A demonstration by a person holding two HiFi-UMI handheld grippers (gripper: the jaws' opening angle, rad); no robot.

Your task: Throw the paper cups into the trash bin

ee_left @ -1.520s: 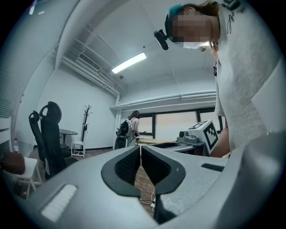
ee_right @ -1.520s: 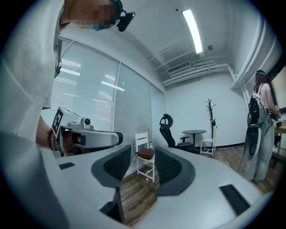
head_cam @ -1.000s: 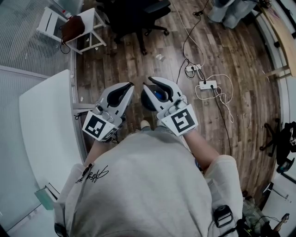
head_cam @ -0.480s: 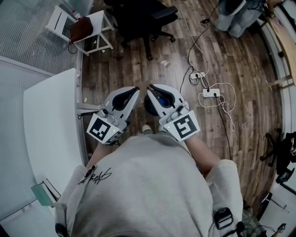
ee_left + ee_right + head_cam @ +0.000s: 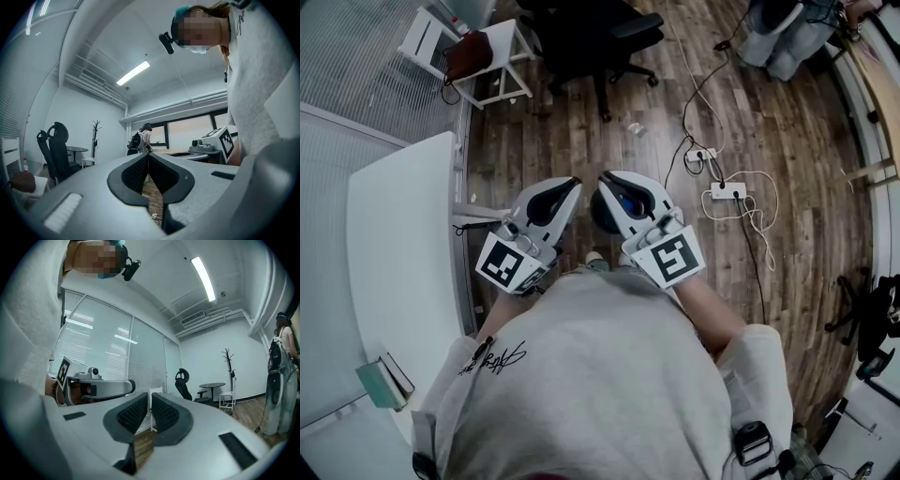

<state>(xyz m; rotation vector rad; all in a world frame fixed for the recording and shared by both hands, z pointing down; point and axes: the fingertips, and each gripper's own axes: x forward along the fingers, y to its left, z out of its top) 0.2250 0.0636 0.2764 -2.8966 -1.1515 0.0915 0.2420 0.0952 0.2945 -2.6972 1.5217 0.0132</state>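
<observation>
a wooden floor [image 5: 581,131] is stretching under everything, with a white table [image 5: 403,244] standing at the left and a black office chair [image 5: 581,28] beyond. the left gripper [image 5: 575,182] is holding its jaws closed tip to tip, empty. the right gripper [image 5: 602,177], just beside it, has just been closing its jaws and is showing only a thin slit between them, nothing in it. what may be a paper cup [image 5: 635,128] is lying on the floor ahead, near the chair.

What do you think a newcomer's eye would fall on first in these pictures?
Most likely the two handheld grippers side by side in mid-picture of the head view: the left gripper shut and empty, the right gripper with fingers that have just been closing on nothing, a narrow gap between them. Next come the black office chair on the wooden floor ahead and the white table at the left.
</observation>
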